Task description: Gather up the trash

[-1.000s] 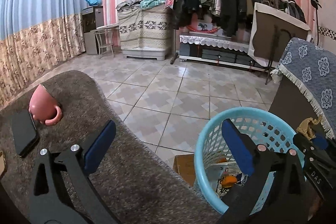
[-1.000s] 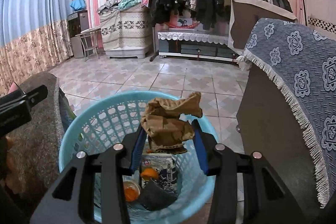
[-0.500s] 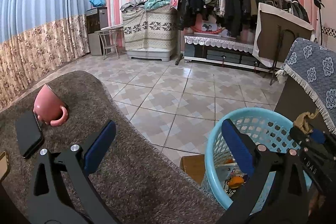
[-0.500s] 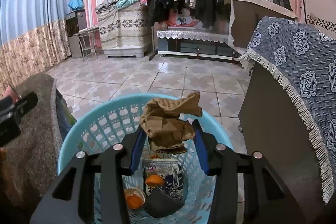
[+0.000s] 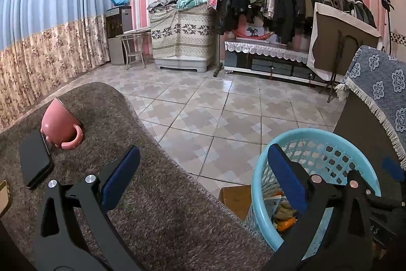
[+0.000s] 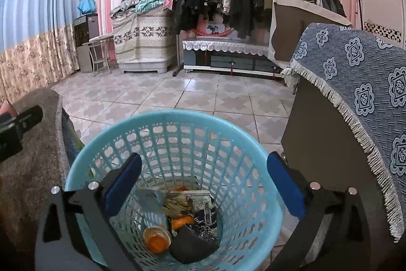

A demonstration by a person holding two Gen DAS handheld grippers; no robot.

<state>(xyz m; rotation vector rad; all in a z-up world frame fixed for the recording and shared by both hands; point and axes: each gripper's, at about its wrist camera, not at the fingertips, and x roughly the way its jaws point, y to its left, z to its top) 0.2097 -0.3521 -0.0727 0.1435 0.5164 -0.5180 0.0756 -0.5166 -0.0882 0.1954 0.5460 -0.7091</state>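
Observation:
A light blue plastic trash basket (image 6: 177, 123) stands on the tiled floor between the grey carpeted table and a dark cabinet. It also shows in the left wrist view (image 5: 330, 136). My right gripper (image 6: 203, 182) is open and empty right above the basket. The crumpled brown paper (image 6: 177, 203) lies inside among other trash: orange peel, a printed packet, a dark item. My left gripper (image 5: 203, 177) is open and empty above the table's right edge, left of the basket.
A pink mug (image 5: 61, 123) lies on its side on the grey table (image 5: 152, 207), next to a black phone (image 5: 34, 161). A cardboard box (image 5: 236, 197) sits on the floor by the basket. A cabinet with a blue fringed cloth (image 6: 355, 83) stands right of the basket.
My right gripper has opened and the brown paper has fallen from it into the basket. The left gripper has shifted slightly left over the table.

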